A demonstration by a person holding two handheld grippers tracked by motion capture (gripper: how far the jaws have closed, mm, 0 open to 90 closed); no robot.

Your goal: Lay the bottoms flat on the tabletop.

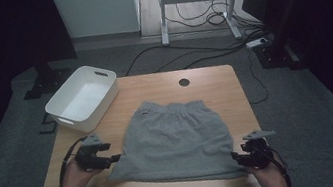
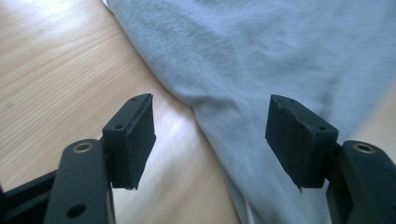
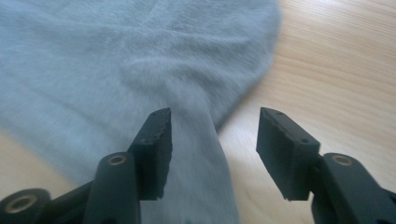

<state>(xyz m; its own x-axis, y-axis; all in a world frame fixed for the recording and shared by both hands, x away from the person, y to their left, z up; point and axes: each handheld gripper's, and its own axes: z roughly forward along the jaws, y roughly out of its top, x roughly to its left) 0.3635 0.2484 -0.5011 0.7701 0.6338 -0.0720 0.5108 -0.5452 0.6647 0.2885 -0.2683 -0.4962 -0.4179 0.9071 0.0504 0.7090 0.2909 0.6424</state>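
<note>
At the near edge of the wooden table (image 1: pixel 234 88), the left gripper (image 1: pixel 114 158) and right gripper (image 1: pixel 235 155) sit at the two near corners of the grey shorts (image 1: pixel 174 140). Both have their jaws parted, released, with cloth lying loose between them, unpinched. The shorts lie flat mid-table, waistband at the far side. Beyond, a white bin (image 1: pixel 81 98) sits at the far left corner.

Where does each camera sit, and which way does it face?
High view: above the person's side, looking forward and down on table, grey shorts, white bin; both hands visible.
Left gripper view: on left gripper, jaws open, facing shorts' edge.
Right gripper view: on right gripper, jaws open, over a corner.
All share the shorts.
</note>
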